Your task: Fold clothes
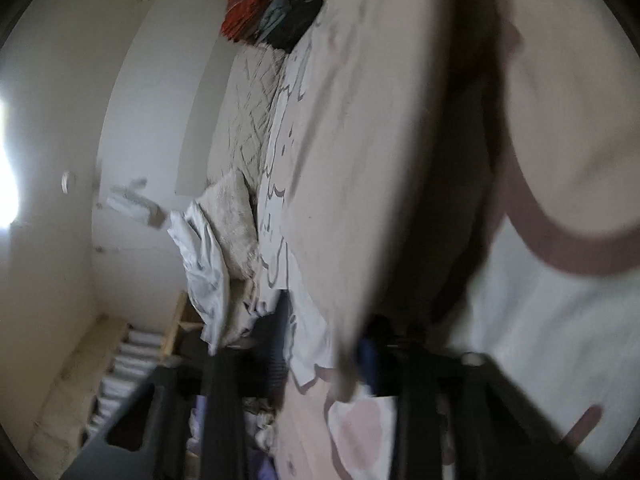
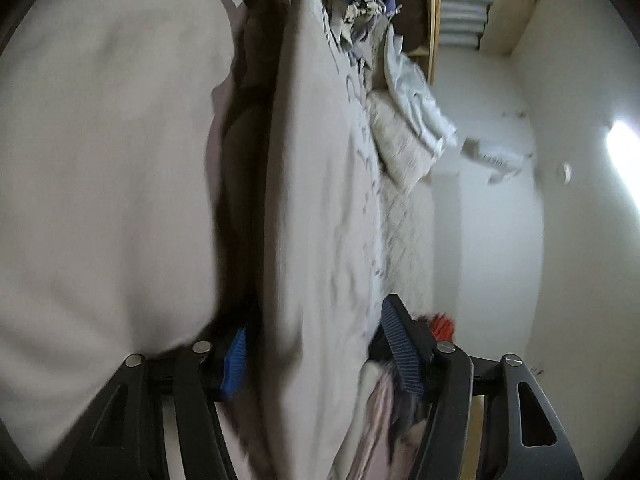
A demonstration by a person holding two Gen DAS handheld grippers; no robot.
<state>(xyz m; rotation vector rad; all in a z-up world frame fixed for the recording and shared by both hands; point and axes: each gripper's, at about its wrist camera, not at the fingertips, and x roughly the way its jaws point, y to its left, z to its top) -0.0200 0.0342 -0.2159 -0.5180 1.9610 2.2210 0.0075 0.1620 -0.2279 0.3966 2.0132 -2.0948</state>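
— Where's your garment?

— Your pale garment [image 2: 100, 168] with the mauve trim hangs close before both cameras, above the bed [image 2: 328, 200].

— And your tools?

— Your right gripper [image 2: 316, 348] has its jaws spread wide, cloth passing between them. Your left gripper [image 1: 312, 380] is too blurred; I cannot tell its state.

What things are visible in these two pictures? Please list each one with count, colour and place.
garment: one, pale with dusty-pink trim, held up close to both cameras
bed sheet: one, beige, behind the garment
pillows: two, cream and white, at the bed's end
clothes pile: one, red and dark, on the bed
left tongs: black, blurred, state unclear
right tongs: black with blue pads, open, fabric between
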